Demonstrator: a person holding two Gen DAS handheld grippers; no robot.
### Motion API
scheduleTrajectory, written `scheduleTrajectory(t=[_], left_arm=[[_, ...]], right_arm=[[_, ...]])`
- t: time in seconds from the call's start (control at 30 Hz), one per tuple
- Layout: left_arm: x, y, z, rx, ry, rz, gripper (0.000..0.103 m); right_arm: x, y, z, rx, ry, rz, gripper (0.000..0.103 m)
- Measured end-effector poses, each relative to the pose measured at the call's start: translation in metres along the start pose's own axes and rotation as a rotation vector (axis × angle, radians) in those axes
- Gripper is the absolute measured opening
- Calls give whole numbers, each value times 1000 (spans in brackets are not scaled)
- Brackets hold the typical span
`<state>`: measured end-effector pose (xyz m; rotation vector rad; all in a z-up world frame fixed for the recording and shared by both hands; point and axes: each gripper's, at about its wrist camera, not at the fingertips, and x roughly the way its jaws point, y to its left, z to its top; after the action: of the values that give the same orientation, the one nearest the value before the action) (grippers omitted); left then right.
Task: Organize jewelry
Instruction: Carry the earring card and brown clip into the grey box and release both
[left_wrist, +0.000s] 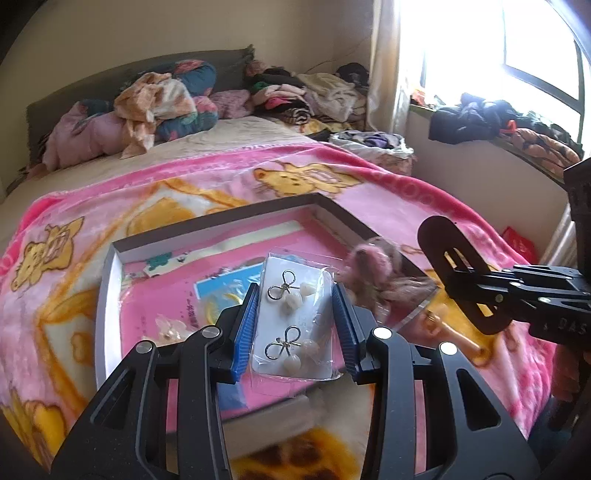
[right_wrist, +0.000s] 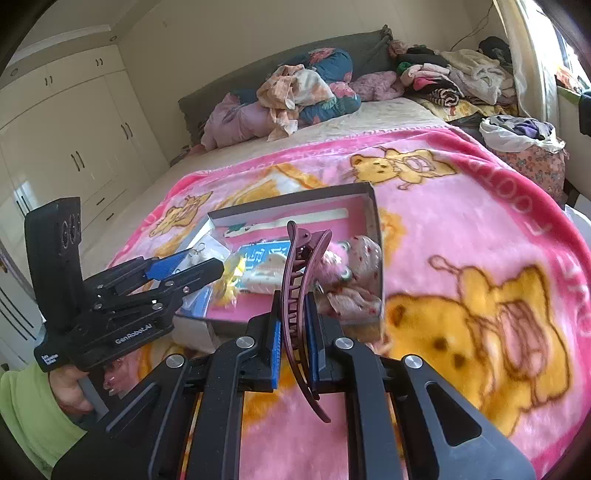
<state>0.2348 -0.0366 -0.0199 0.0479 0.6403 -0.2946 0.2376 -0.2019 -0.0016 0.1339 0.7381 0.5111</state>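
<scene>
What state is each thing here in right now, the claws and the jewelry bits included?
Left claw: shut on the earring card.
Earring card: bagged, held above the box.
Right claw: shut on the hair clip.
Hair clip: maroon, closed, held upright.
Box: open, lidless, lying on the pink blanket.

A home bedroom: a bed (right_wrist: 332, 147) under a pink cartoon-bear blanket (right_wrist: 461, 221), piles of clothes (right_wrist: 461, 77) against its headboard (right_wrist: 236, 88), cream built-in wardrobes (right_wrist: 74, 140) along one wall, and a bright curtained window (left_wrist: 498, 48).
</scene>
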Motion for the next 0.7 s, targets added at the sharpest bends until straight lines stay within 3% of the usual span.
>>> scheduleTrajectory(t=[0.27,0.7], left_arm=[[19,18,5,-24,17,52,31],[40,32,-1,-58,52,75,31]], right_arm=[[31,4,16,-36,27,-19,11],[70,-2,25,-47,65,-54,11]])
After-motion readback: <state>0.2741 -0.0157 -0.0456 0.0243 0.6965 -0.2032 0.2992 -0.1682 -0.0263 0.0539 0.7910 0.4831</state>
